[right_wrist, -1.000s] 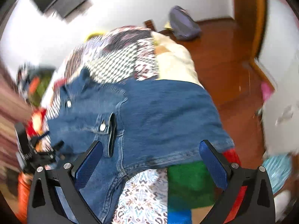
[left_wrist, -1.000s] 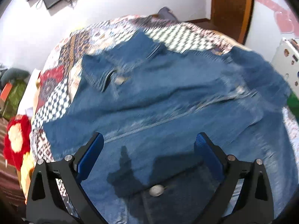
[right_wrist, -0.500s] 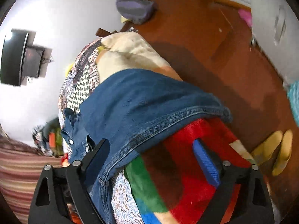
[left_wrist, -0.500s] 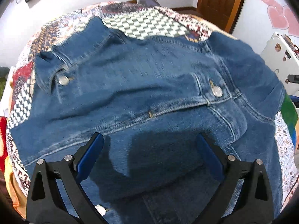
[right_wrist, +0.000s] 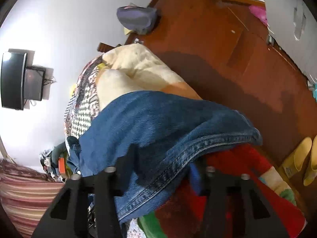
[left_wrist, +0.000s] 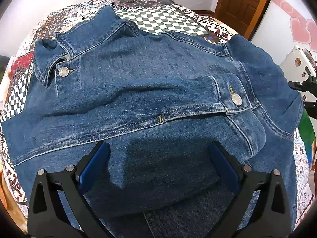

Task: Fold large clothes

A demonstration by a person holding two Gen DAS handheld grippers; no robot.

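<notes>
Two claws were in my views. My left claw (left_wrist: 158, 166) stood wide open, its blue pads (left_wrist: 95, 164) well apart and holding nothing, poised just above the lower part of the denim jacket (left_wrist: 150, 91). Its shadow lay dark on the cloth between the pads. My right claw (right_wrist: 164, 168) had its jaws drawn in on the jacket's stitched hem (right_wrist: 178, 160); the fold of denim ran between the fingers and hid most of one of them, with only a sliver of blue pad (right_wrist: 195, 176) showing on the far side of the cloth.

Beyond the left claw, the jacket lay spread over the bed, on a patchwork quilt (left_wrist: 164, 19). A sleeve was folded across the body, its cuff with a metal button (left_wrist: 236, 99) toward the right, and the collar with a second button (left_wrist: 63, 71) toward the upper left.

From the right wrist view, the jacket's edge hung over the side of the bed, above a red and green patch of blanket (right_wrist: 237, 198). A cream pillow (right_wrist: 134, 67) lay past the denim. Farther out I saw the wooden floor (right_wrist: 218, 39), a grey bag (right_wrist: 136, 19) against the wall, yellow slippers (right_wrist: 303, 156), and a wall-mounted screen (right_wrist: 12, 79).
</notes>
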